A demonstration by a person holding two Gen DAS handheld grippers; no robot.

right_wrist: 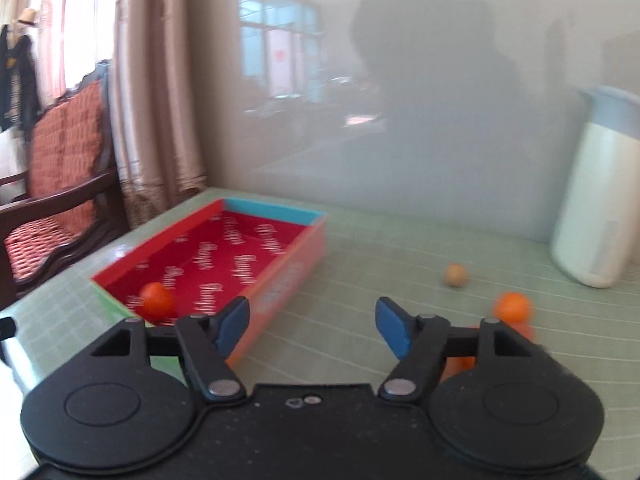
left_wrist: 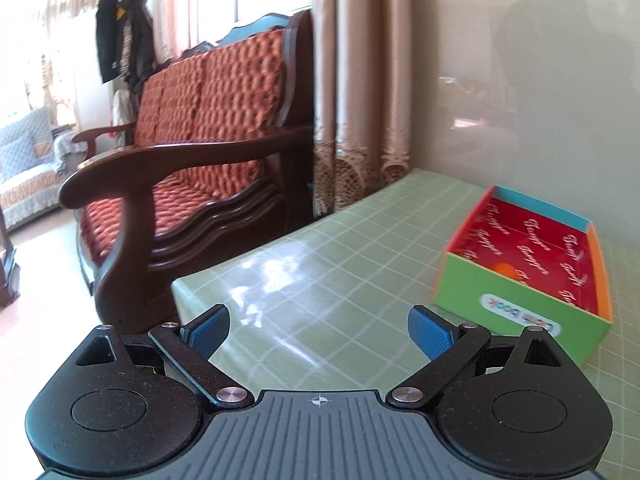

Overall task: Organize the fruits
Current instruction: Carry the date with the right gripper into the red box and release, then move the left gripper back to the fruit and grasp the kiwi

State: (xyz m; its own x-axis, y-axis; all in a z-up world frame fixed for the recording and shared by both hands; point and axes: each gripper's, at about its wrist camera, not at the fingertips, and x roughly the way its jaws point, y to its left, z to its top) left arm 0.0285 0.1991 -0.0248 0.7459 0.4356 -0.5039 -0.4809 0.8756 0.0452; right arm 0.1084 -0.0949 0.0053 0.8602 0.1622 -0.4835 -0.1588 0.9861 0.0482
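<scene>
Left gripper (left_wrist: 319,328) agape, empty, tilted over table (left_wrist: 320,248); right gripper (right_wrist: 313,326) parted, empty, beside box (right_wrist: 280,292).

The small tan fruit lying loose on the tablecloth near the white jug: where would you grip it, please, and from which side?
Probably across the middle of the tan fruit, coming down from above and in front with the open right gripper. It looks round and lies alone on the tablecloth, apart from the white jug, so both sides look free.

I'm working in a home living room. A wooden sofa (left_wrist: 192,152) with orange cushions, long curtains (left_wrist: 360,80), and coats on a rack (left_wrist: 124,32) show it.
</scene>
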